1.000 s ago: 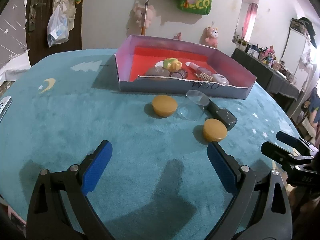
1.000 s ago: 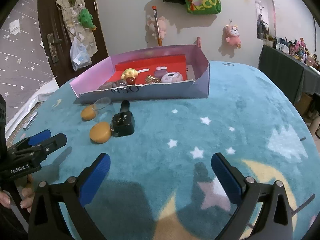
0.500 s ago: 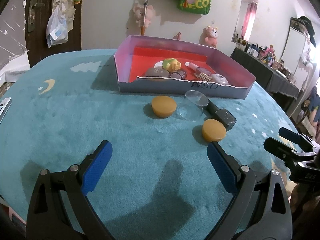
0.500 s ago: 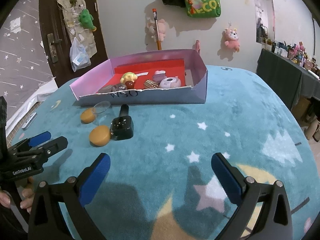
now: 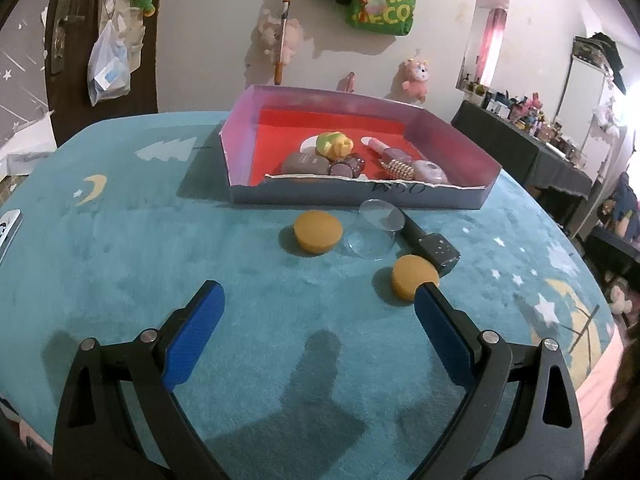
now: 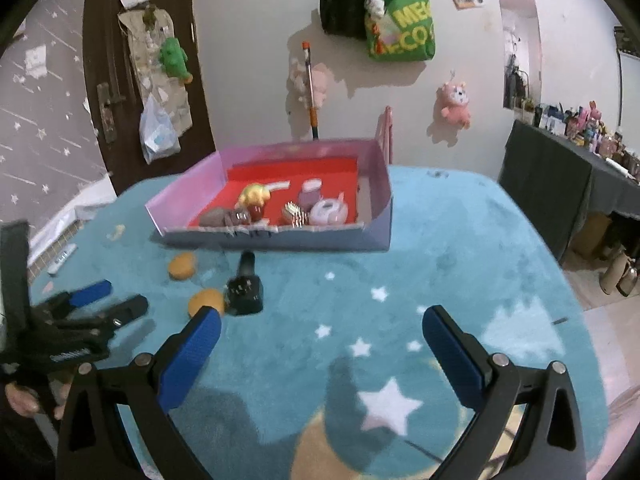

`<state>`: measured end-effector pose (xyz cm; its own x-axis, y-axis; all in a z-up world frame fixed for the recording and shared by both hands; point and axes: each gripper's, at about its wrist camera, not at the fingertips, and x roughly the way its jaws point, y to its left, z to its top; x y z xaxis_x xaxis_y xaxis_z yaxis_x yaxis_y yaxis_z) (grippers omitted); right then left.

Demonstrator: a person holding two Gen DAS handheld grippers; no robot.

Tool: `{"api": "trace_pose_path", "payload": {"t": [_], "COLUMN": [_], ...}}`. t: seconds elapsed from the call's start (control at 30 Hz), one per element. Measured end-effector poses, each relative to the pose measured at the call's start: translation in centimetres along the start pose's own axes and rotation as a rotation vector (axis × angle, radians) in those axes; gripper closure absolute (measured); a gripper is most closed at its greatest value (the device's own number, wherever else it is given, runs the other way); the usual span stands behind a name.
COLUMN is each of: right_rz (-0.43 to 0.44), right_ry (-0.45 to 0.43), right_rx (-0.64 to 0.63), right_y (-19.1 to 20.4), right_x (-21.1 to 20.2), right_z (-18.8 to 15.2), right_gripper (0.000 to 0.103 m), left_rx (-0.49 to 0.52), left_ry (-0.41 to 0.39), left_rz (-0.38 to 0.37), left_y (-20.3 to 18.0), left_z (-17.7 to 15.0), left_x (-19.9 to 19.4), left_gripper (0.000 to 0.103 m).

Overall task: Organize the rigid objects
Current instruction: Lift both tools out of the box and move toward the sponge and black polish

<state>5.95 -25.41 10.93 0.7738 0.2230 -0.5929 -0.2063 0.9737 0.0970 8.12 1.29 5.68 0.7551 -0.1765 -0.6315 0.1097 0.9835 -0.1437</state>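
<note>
My left gripper [image 5: 318, 308] and right gripper [image 6: 320, 330] hover spread wide, holding nothing. Ahead lie the near puck [image 5: 415, 276], black block [image 5: 438, 249], clear lid [image 5: 375, 229] and far puck [image 5: 318, 231], all outside the box [image 5: 360, 194]. Approach step: next, I judge, descend astride the near puck.

Both wrist views look low across the table [image 5: 120, 240] toward the shared box [image 5: 360, 196].

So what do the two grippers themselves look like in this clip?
Both match: the left gripper and right gripper have black plastic frames with triangular cut-outs, silver pivot bolts and textured blue finger pads. The left one's body carries small white lettering, too blurred to read.
</note>
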Motion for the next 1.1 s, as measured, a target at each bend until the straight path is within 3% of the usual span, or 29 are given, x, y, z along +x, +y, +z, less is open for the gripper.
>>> {"api": "trace_pose_path", "payload": {"t": [0.17, 0.33, 0.57, 0.7, 0.87, 1.1], "right_rz": [-0.048, -0.047, 0.021, 0.036, 0.06, 0.081], "right_ry": [-0.046, -0.014, 0.095, 0.17, 0.294, 0.391], "right_rx": [-0.061, -0.112, -0.138, -0.167, -0.172, -0.163], "right_y": [0.4, 1.8, 3.6, 4.4, 4.6, 3.8], "right_x": [-2.7, -1.1, 3.9, 7.4, 11.4, 14.2], "right_z": [1.9, 2.7, 3.8, 4.1, 3.5, 2.7], "right_gripper": [0.0, 0.0, 0.0, 0.0, 0.0, 0.0], "left_rx": [0.003, 0.006, 0.017, 0.049, 0.095, 0.14], "left_ry": [0.004, 0.018, 0.081, 0.166, 0.253, 0.299], "left_rz": [-0.011, -0.003, 0.017, -0.003, -0.031, -0.027], "left_y": [-0.1, 0.3, 2.4, 3.2, 3.0, 2.6], "left_z": [-0.1, 0.8, 4.0, 5.3, 5.9, 6.3], "left_x": [-0.1, -0.2, 1.7, 4.2, 6.8, 8.5], "left_gripper": [0.006, 0.006, 0.006, 0.006, 0.006, 0.006]}}
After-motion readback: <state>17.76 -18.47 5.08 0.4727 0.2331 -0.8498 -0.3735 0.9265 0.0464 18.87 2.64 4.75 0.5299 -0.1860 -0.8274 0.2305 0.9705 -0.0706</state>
